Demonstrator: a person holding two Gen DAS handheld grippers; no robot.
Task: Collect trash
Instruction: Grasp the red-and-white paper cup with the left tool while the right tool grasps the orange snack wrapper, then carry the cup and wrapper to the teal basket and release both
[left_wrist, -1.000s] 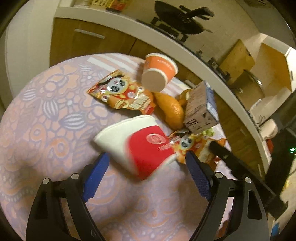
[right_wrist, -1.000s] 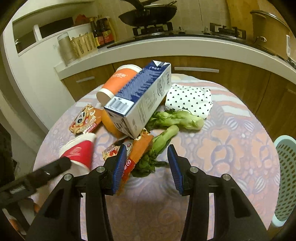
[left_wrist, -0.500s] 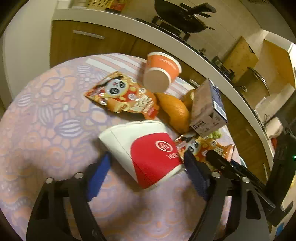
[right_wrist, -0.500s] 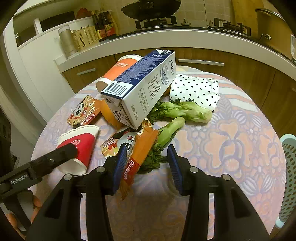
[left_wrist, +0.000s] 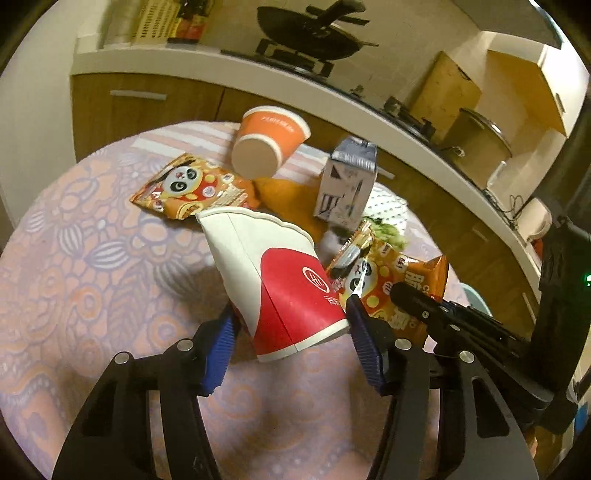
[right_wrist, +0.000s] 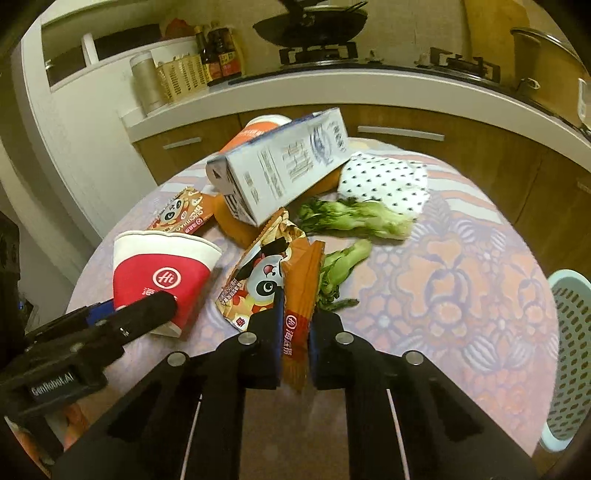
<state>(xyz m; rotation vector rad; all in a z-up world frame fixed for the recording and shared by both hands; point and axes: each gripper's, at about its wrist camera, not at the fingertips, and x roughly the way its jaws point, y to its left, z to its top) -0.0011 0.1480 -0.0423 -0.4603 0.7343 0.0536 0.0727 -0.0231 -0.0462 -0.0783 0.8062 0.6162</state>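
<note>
A red and white paper cup (left_wrist: 280, 280) lies on its side on the round table. My left gripper (left_wrist: 290, 332) is shut on its rim end; it also shows in the right wrist view (right_wrist: 162, 273). My right gripper (right_wrist: 295, 332) is shut on an orange snack wrapper (right_wrist: 299, 291) that lies beside a panda snack bag (right_wrist: 255, 280). A milk carton (right_wrist: 284, 173), an orange paper cup (left_wrist: 269, 142) and a second panda bag (left_wrist: 192, 188) lie further back.
Green vegetables (right_wrist: 354, 218) and a white dotted cloth (right_wrist: 384, 181) lie on the patterned tablecloth (right_wrist: 461, 280). A pale perforated basket (right_wrist: 569, 354) stands at the right, beside the table. Kitchen cabinets and a counter with a wok run behind.
My left gripper closed in on the red and white cup. My right gripper moved forward and closed on the orange wrapper. The milk carton now appears more tilted.
</note>
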